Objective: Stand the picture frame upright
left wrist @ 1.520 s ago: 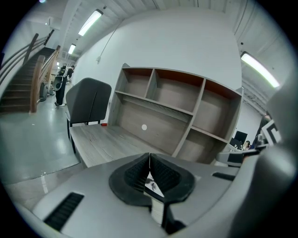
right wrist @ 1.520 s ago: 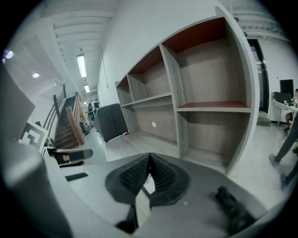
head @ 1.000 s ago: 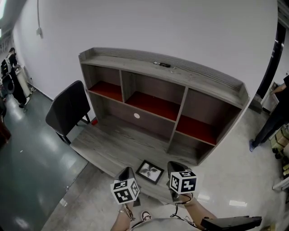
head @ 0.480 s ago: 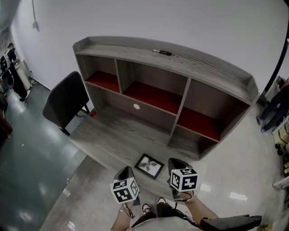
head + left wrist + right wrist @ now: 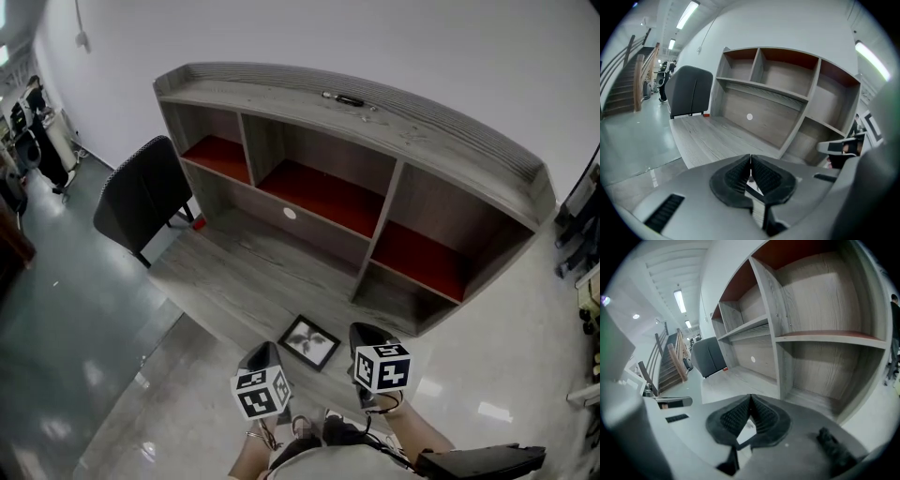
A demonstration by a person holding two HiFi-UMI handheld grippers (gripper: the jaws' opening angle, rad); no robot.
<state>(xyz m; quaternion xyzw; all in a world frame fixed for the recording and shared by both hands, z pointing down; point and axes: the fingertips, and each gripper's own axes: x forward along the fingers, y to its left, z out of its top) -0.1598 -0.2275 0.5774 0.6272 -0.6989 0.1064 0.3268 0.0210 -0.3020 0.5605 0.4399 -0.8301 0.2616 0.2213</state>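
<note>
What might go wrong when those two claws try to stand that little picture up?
1. The picture frame lies flat close to the front edge of the desk, so a nudge might slide it off onto the floor.
2. Both the left claw and right claw are shut and empty; a flat frame offers little edge to pinch, so it may skid rather than lift.
3. No back prop is visible, so it may tip over once upright.
</note>
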